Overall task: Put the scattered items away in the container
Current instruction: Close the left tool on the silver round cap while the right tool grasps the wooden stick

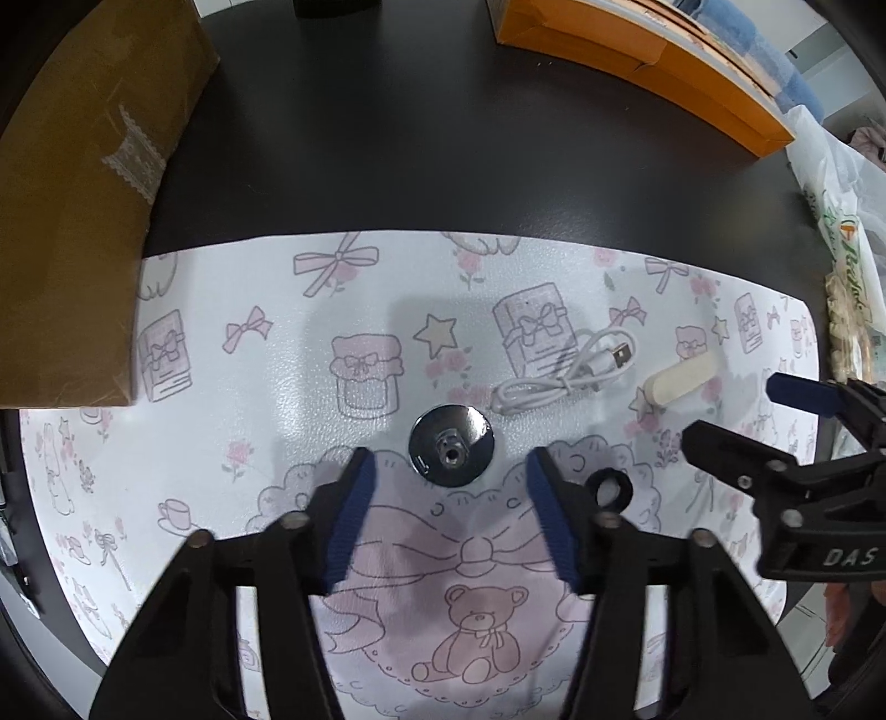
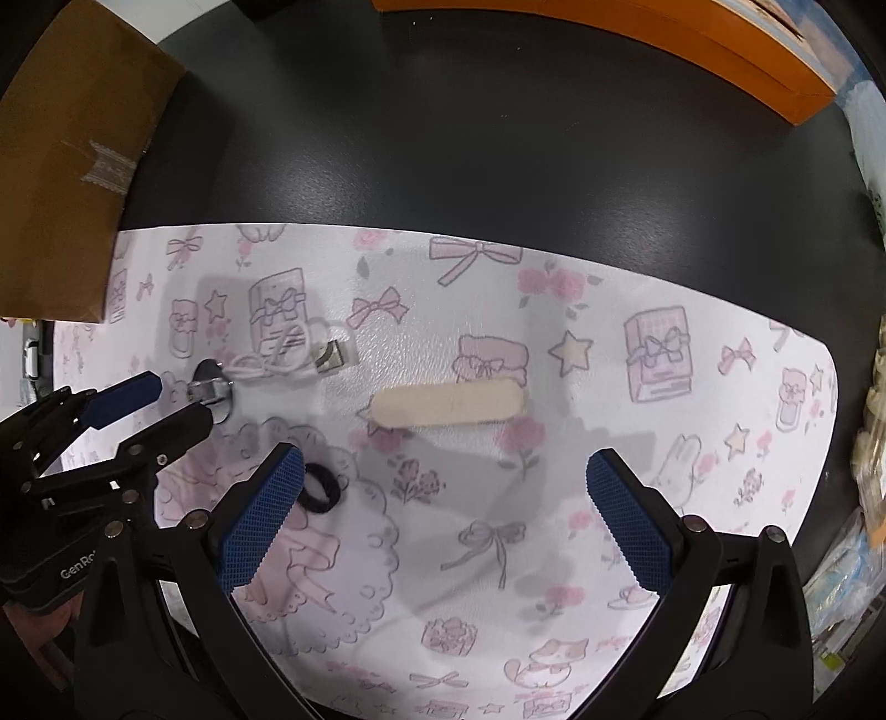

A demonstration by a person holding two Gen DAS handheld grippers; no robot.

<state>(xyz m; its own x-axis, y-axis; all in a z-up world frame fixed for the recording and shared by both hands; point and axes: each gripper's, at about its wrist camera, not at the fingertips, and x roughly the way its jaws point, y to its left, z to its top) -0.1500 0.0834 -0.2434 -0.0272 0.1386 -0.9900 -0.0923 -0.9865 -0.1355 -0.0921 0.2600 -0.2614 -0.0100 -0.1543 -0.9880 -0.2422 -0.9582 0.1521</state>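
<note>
Both tools stand wide, nothing between the fingers. Our left gripper (image 1: 451,520) sits just short of the metal disc (image 1: 451,453), which lies at 12 o'clock from it. Our right gripper (image 2: 446,515) faces the wooden stick (image 2: 447,405), also at 12, well apart.

All four loose items lie on the printed mat (image 1: 232,387), none in a container. We judge the brown cardboard box (image 1: 83,221) at 10 o'clock to be the container; its opening is not visible, so we cannot confirm.

Risks, as we judge them:
- Disc is flat and shiny: fingers likely skid off the rim or push it along the mat.
- Stick is thin and flush to the mat: pads may close over it and miss.
- Cable (image 1: 562,371) is loosely bundled: a grab on one loop lets the rest trail and drag the disc next to it.
- Hair tie (image 1: 609,490) sits close to our left gripper's right finger: easy to knock.
- Grippers are near each other: collision on crossing reaches.

Count: 1 disc, 1 cable, 1 stick, 1 hair tie, 1 brown box, 1 orange box (image 1: 637,50) at 1 o'clock.
</note>
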